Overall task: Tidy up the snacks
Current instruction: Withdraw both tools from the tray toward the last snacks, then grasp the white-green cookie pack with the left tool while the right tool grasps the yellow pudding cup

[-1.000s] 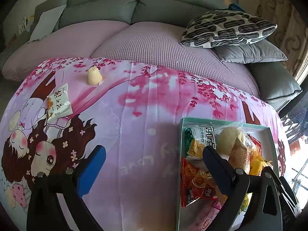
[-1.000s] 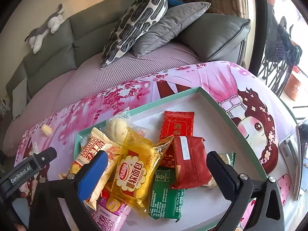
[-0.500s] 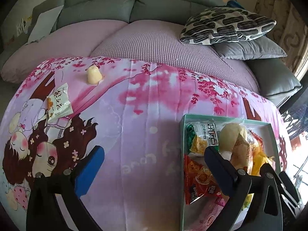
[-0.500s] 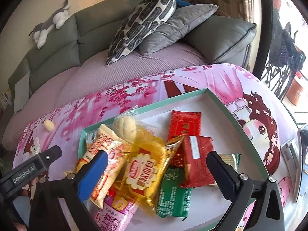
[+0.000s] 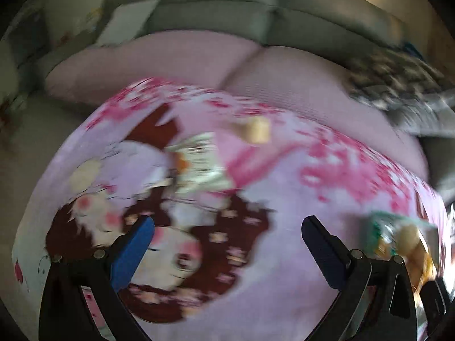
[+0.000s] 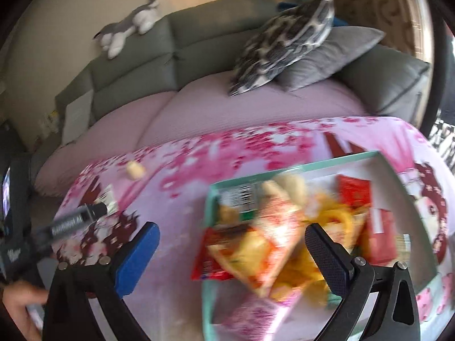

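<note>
Right wrist view shows a grey sofa (image 6: 199,45) behind a desk covered in a pink cartoon cloth (image 6: 227,153), on which a teal tray (image 6: 421,207) holds a blurred heap of snack packets (image 6: 256,244) under the right hand-held gripper (image 6: 230,244), its jaws wide apart and empty. Left wrist view, smeared by blur, has the left hand-held gripper (image 5: 227,236) likewise spread and empty above the cloth, with a white snack packet (image 5: 199,164) and a small pale yellow snack (image 5: 256,130) lying ahead of it, well apart from the tray.
</note>
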Demonstrator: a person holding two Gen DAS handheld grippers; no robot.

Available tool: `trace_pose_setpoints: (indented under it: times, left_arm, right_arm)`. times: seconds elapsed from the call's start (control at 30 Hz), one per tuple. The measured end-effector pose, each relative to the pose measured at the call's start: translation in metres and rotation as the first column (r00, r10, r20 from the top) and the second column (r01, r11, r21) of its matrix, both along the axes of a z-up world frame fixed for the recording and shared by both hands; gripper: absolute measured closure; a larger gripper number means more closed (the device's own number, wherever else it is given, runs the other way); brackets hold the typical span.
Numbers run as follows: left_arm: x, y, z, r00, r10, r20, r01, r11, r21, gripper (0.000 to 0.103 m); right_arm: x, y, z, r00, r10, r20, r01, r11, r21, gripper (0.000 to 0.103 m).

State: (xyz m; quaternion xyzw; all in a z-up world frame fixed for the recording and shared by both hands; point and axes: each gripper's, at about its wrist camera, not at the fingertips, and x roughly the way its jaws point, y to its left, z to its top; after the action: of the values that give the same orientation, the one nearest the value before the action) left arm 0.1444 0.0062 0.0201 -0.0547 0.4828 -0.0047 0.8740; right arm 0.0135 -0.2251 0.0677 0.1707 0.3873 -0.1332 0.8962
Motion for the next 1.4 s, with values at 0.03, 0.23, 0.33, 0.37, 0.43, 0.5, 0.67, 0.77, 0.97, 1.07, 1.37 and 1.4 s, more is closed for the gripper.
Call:
trace_pose_setpoints:
  times: [0.03, 0.23, 0.33, 0.37, 0.43, 0.5, 0.67, 0.77, 0.97, 1.07, 1.37, 1.4]
  left_arm:
    - [0.004, 0.013, -0.005, 1.0, 0.024, -0.019, -0.024, 1.0, -0.013, 0.0]
    - [0.04, 0.051, -0.029, 0.996, 0.027, -0.089, -0.029, 0.999, -0.022, 0.0]
    - [0.057, 0.053, -0.041, 0.994, 0.015, -0.109, -0.021, 0.998, -0.059, 0.0]
    - [0.064, 0.053, -0.046, 0.993, 0.007, -0.119, -0.016, 0.997, -0.072, 0.0]
    - [0.075, 0.05, -0.056, 0.991, -0.002, -0.136, -0.011, 0.996, -0.09, 0.0]
    - [0.086, 0.047, -0.064, 0.99, -0.011, -0.142, -0.005, 0.994, -0.109, 0.0]
    - [0.103, 0.04, -0.071, 0.99, -0.046, -0.136, 0.033, 0.995, -0.093, 0.007]
    - [0.11, 0.038, -0.073, 0.991, -0.048, -0.128, 0.04, 0.997, -0.066, 0.01]
    - [0.113, 0.035, -0.076, 0.991, -0.059, -0.118, 0.057, 0.998, -0.022, 0.011]
    - [0.111, 0.033, -0.078, 0.992, -0.06, -0.115, 0.061, 0.998, 0.003, 0.012]
    - [0.106, 0.042, -0.072, 0.996, -0.041, -0.076, 0.043, 0.999, 0.023, 0.055]
    - [0.106, 0.043, -0.072, 0.997, -0.041, -0.071, 0.043, 0.999, 0.022, 0.057]
  right_arm:
    - [0.006, 0.006, -0.001, 1.0, 0.02, -0.004, -0.02, 1.0, 0.013, 0.0]
    - [0.055, 0.042, 0.005, 0.99, 0.138, 0.018, -0.139, 0.988, 0.065, 0.0]
    - [0.097, 0.058, 0.004, 0.981, 0.193, 0.022, -0.194, 0.98, 0.054, 0.0]
    - [0.111, 0.061, 0.001, 0.978, 0.207, 0.019, -0.208, 0.976, 0.062, 0.0]
    - [0.148, 0.069, -0.01, 0.967, 0.255, 0.003, -0.254, 0.961, 0.108, 0.001]
    - [0.181, 0.077, -0.021, 0.954, 0.298, -0.017, -0.293, 0.947, 0.13, 0.005]
    - [0.251, 0.101, -0.057, 0.923, 0.357, -0.142, -0.349, 0.934, 0.08, 0.016]
    - [0.273, 0.116, -0.075, 0.904, 0.386, -0.184, -0.378, 0.923, 0.076, 0.021]
    - [0.299, 0.134, -0.095, 0.877, 0.403, -0.263, -0.419, 0.908, -0.006, 0.034]
    - [0.304, 0.135, -0.102, 0.867, 0.413, -0.277, -0.428, 0.904, 0.008, 0.041]
    - [0.304, 0.129, -0.105, 0.88, 0.394, -0.264, -0.399, 0.916, 0.037, 0.06]
    - [0.303, 0.128, -0.104, 0.881, 0.394, -0.261, -0.397, 0.917, 0.041, 0.06]
